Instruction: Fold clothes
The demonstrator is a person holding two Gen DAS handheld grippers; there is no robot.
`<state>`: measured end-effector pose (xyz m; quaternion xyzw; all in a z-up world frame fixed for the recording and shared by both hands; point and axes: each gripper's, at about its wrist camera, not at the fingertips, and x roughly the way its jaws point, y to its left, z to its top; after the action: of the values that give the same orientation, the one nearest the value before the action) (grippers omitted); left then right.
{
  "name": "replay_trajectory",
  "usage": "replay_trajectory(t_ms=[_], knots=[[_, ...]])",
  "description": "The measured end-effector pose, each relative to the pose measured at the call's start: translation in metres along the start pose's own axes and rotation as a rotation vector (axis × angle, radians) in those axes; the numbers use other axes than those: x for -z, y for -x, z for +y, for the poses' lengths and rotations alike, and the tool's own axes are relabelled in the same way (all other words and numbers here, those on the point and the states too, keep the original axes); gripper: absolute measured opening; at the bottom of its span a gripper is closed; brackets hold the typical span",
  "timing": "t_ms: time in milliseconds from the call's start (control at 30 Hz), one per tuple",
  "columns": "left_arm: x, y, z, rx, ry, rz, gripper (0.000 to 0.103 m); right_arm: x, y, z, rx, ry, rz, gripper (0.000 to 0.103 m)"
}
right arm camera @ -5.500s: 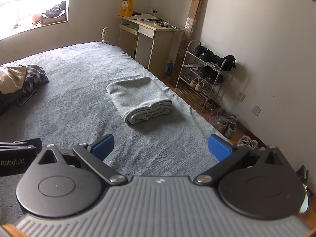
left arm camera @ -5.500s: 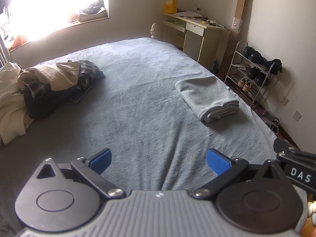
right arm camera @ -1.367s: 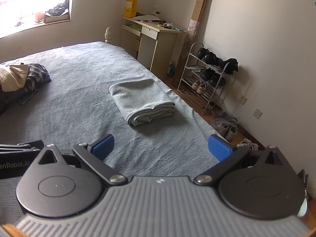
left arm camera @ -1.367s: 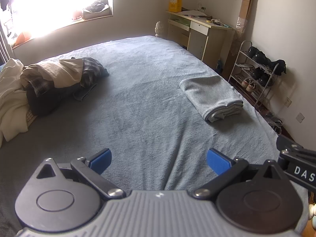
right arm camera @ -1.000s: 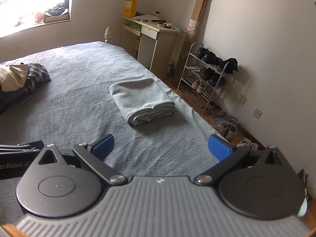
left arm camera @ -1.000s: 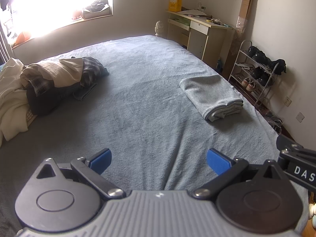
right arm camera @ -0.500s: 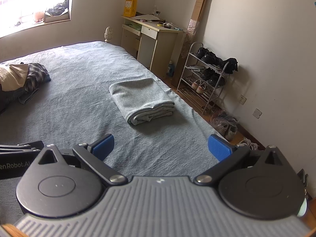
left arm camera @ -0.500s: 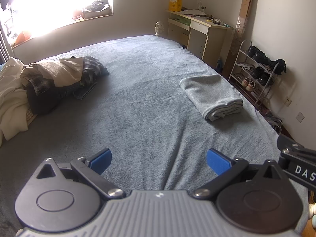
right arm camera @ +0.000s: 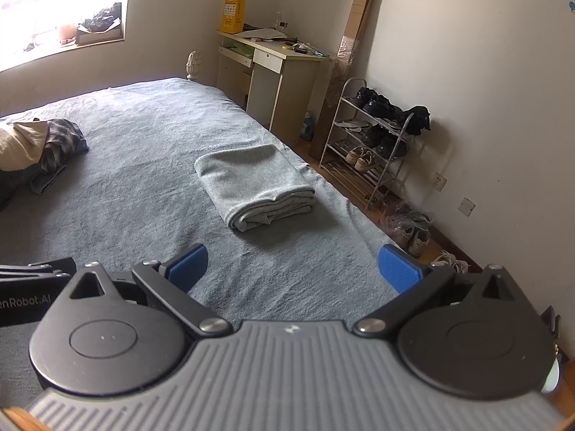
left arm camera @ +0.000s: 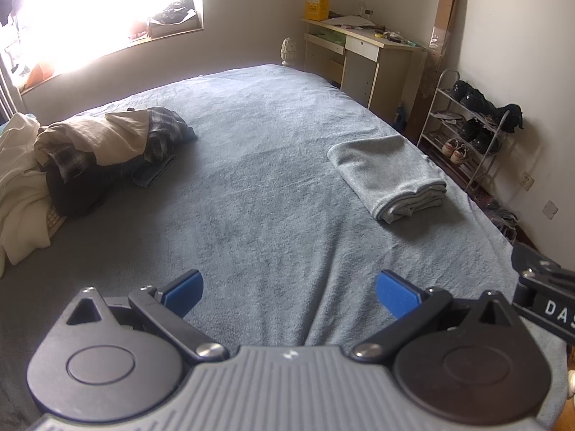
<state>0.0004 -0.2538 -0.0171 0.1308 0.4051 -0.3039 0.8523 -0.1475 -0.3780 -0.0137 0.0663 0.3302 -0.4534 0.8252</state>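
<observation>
While both tools hover above the blue-grey bed point(left arm camera: 258, 179), the left gripper point(left arm camera: 289, 292) and right gripper point(right arm camera: 293, 264) have their fingers spread wide, holding nothing; a folded grey garment point(right arm camera: 253, 183) lies near the bed's right edge; a heap of unfolded clothes point(left arm camera: 90, 158), perhaps shirts and trousers, sits far left by the window

left gripper point(left arm camera: 289, 287) | black linkages, blue pads point(left arm camera: 397, 294), grey ribbed body, silver screws
</observation>
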Motion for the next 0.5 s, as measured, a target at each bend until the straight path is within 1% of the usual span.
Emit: replay_trajectory(t_ms=[133,200,267,433,500], knots=[[-0.013,-0.027,-0.003,0.008,-0.01,-0.013,0.103,0.0,-0.022,0.0,-0.001,-0.009,-0.013,0.102],[-0.023,-0.047,-0.004,0.011,-0.01,-0.025,0.103,-0.001,-0.04,0.002,-0.001,-0.015,-0.019,0.102],[-0.032,-0.07,-0.003,0.009,-0.006,-0.021,0.103,-0.004,-0.06,0.006,-0.008,-0.018,-0.021,0.102],[-0.053,-0.125,-0.005,0.002,-0.037,0.026,0.103,-0.016,-0.111,0.021,-0.019,-0.009,-0.019,0.102],[-0.059,-0.146,-0.006,0.002,-0.059,0.038,0.103,-0.022,-0.131,0.024,-0.017,-0.007,-0.041,0.102]])
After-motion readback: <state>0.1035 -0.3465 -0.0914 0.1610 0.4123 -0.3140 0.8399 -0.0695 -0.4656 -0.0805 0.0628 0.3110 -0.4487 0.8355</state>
